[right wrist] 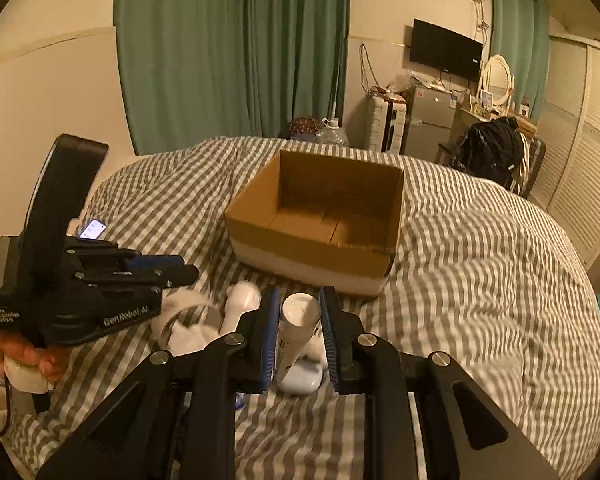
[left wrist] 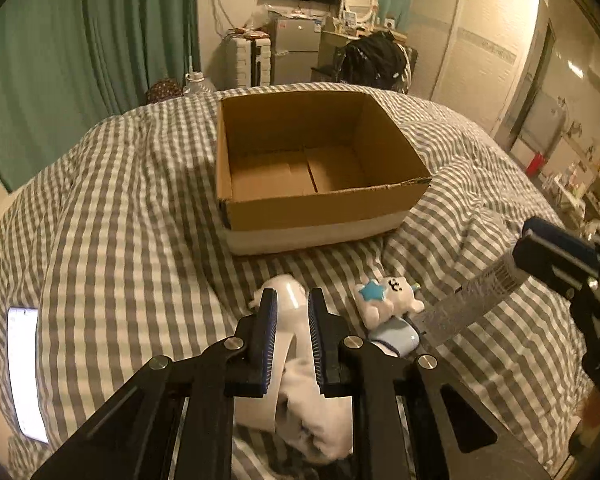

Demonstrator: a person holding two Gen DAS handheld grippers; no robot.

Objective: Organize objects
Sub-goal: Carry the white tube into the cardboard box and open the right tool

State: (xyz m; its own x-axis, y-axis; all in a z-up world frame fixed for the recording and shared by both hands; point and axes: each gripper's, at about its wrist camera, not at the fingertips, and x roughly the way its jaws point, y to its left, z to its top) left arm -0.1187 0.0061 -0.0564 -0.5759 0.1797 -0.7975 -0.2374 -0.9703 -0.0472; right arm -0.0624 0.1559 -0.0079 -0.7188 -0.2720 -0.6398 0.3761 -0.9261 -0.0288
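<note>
While both claws hang over the checked bedcover point(left wrist: 100, 200), I see my left claw point(left wrist: 293, 304) clamped on a curved white plastic piece point(left wrist: 290, 292), its pads pressing either side of it, with a crumpled white cloth point(left wrist: 320, 412) bunched just beneath. My right claw point(right wrist: 300, 312) is clamped on a white tube point(right wrist: 298, 320), which stands tilted between its pads; from the left wrist view the same tube point(left wrist: 468, 304) sticks out of that claw toward the toys. A small white plush with a blue star point(left wrist: 388, 296) lies on the bedcover just right of my left claw, touching a pale blue-and-white item point(left wrist: 396, 336) that I cannot identify. The open cardboard box point(left wrist: 316, 208) sits on the bed beyond both claws, its floor bare, well apart from what I hold. A lit phone point(left wrist: 24, 368) lies at the left edge of the bed. In the right wrist view a hand point(right wrist: 28, 356) grips the left claw's handle.
</note>
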